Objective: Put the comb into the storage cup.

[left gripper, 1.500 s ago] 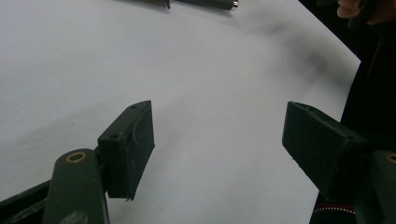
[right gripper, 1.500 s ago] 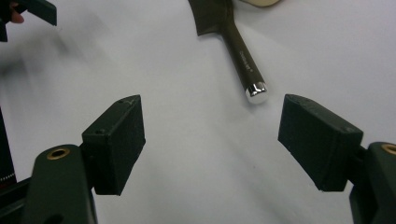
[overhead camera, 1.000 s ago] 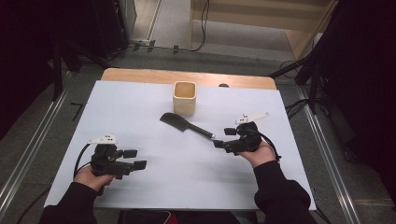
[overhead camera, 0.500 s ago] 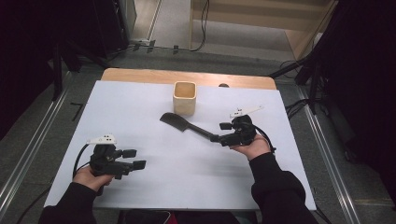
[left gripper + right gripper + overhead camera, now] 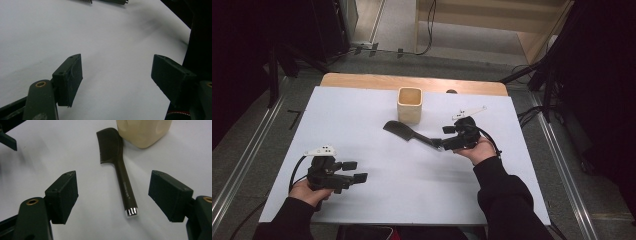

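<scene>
This looks like a lab or recording room set up for filming handwork, not a home. A wooden table (image 5: 412, 81) carries a plain white sheet (image 5: 362, 125) as its working surface, and it stands on a grey floor (image 5: 257, 150) crossed by metal rails (image 5: 242, 170) on both sides. Black cables (image 5: 430, 25) trail across the floor behind the table, near dark stands (image 5: 274, 75) and black drapes (image 5: 607, 75). Pale wooden furniture (image 5: 492, 20) sits at the back. The person (image 5: 507, 200) wears dark sleeves.
</scene>
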Action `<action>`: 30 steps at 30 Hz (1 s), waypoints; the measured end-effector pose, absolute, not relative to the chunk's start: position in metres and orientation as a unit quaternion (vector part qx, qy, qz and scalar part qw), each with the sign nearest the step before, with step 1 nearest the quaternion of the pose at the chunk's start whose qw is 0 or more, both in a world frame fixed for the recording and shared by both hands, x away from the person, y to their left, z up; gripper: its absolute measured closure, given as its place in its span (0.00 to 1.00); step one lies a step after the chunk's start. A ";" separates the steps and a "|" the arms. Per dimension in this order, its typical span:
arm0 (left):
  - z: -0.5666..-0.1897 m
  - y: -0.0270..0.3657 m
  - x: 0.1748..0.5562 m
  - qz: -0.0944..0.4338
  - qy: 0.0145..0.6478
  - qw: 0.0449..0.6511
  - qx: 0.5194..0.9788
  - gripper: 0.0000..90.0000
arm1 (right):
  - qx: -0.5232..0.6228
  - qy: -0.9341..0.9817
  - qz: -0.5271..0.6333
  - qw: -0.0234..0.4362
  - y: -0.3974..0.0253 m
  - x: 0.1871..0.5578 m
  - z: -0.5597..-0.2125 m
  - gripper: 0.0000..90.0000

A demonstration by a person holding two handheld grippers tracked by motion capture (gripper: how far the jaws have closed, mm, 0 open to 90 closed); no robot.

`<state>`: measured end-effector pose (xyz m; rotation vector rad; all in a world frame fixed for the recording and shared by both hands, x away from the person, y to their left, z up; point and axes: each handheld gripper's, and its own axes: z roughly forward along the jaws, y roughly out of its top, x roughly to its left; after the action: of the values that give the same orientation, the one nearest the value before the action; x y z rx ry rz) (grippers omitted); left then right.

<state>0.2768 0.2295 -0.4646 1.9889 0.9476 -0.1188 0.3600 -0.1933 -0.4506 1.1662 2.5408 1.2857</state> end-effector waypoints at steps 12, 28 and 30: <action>-0.466 0.233 0.273 -0.045 0.391 0.448 0.803 0.29 | 0.367 0.830 0.418 0.033 -0.181 0.380 -0.448 0.26; -0.466 0.237 0.270 -0.044 0.396 0.448 0.800 0.29 | 0.361 0.829 0.426 0.034 -0.180 0.391 -0.451 0.27; -0.466 0.237 0.270 -0.044 0.397 0.447 0.801 0.29 | 0.359 0.830 0.425 0.034 -0.180 0.391 -0.452 0.27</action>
<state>0.2703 0.2371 -0.4663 1.9818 0.9816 -0.1082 0.3914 -0.1801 -0.4521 1.1044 2.5534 1.3061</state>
